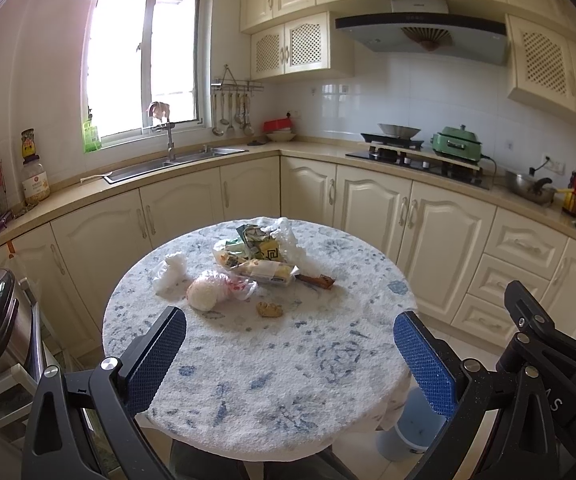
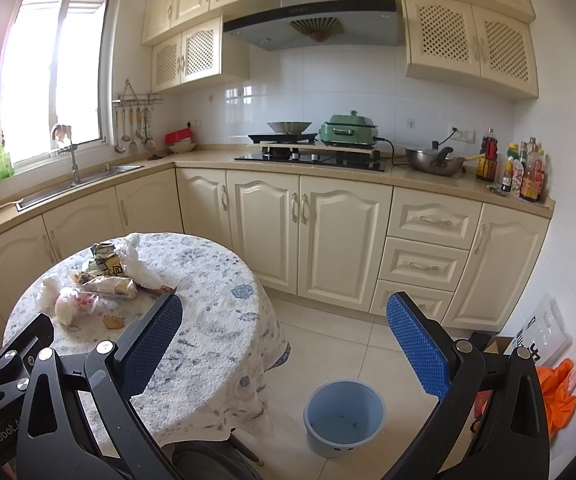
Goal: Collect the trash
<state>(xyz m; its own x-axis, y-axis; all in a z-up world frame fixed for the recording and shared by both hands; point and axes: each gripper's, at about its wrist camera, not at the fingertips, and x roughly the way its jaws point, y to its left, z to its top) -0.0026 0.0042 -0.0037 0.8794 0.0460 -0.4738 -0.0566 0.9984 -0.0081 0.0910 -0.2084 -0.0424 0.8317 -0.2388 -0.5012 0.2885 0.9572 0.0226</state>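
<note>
Trash [image 1: 247, 264] sits in a pile on the round table [image 1: 328, 360], far from both grippers. Left gripper [image 1: 290, 360] and right gripper [image 2: 283, 352] are wide open and hold nothing, ready to grab. Blue bucket [image 2: 344, 416] waits empty on the floor beside the table.

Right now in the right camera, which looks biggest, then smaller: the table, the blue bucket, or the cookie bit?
1. Table
2. Blue bucket
3. Cookie bit, tiny, though it sits farther away
</note>
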